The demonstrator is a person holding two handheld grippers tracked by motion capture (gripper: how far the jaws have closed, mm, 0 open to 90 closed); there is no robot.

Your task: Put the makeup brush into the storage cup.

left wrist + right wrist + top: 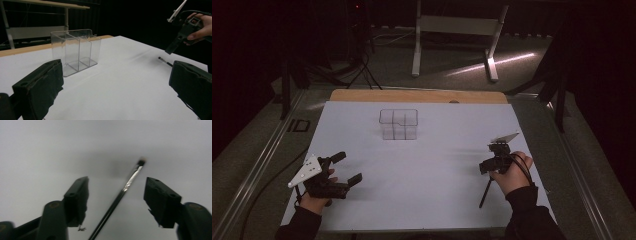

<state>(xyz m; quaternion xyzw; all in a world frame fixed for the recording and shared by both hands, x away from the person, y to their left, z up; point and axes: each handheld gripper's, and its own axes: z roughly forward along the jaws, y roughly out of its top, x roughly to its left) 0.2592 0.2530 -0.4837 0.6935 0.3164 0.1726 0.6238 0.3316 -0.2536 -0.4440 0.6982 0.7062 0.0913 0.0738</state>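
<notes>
Right tool (116, 195) poised over thin brush (125, 187) lying flat on white bench (422, 165), jaws apart, straddling handle. Good grasp likely needs lowering squarely, closing mid-handle near ferrule. Left tool (347, 170) spread wide, empty. Clear divided organizer (398, 124) stands well apart, mid-bench.

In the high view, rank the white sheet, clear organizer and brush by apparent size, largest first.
1. White sheet, by far the largest.
2. Clear organizer.
3. Brush, long but very thin; partly hidden under the right gripper, so its full length is unsure.
</notes>
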